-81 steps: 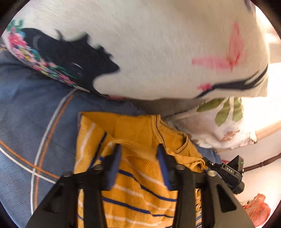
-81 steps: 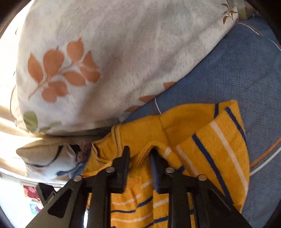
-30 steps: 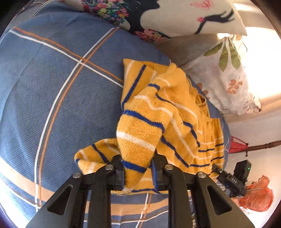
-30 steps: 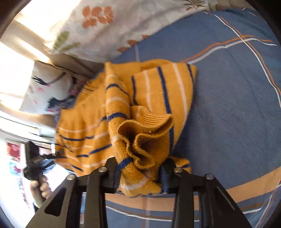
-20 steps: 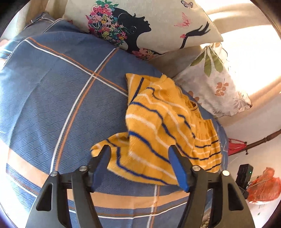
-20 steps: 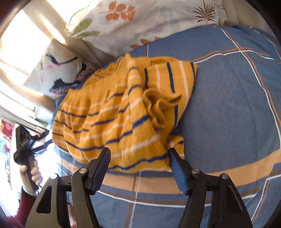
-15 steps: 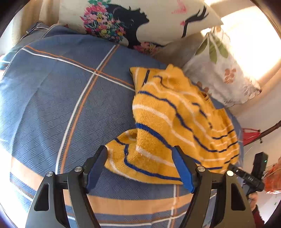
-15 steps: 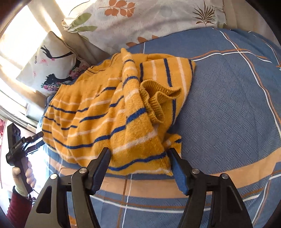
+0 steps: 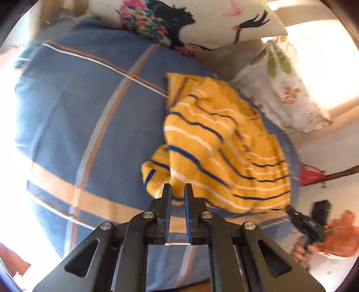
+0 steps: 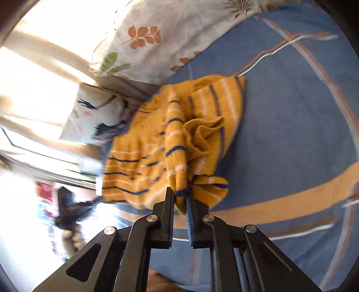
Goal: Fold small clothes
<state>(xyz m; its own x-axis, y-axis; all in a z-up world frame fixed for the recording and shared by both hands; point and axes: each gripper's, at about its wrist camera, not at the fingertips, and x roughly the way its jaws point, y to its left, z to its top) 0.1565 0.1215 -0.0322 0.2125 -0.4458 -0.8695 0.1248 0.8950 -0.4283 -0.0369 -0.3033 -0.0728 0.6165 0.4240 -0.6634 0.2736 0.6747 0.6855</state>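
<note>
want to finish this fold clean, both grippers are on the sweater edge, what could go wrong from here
The right gripper pinches only a thin twisted bit of the sweater, so it could slip out on a pull. A sleeve cuff is bunched on top and may get trapped in the fold. The left gripper sits at a rumpled corner; it may drag the pile instead of flattening it.

This is looking like a home bedroom. A blue bedspread (image 9: 74, 112) with orange and white stripes is covering a bed and filling most of both views. Two soft pillows are leaning at its far edge: a silhouette-print pillow (image 9: 202, 20) at 12 o'clock in the left view, and a leaf-print pillow (image 10: 170, 38) at 12 o'clock in the right view. Strong daylight is pouring in at 10 o'clock in the right view, seemingly through a curtained window (image 10: 33, 74).
</note>
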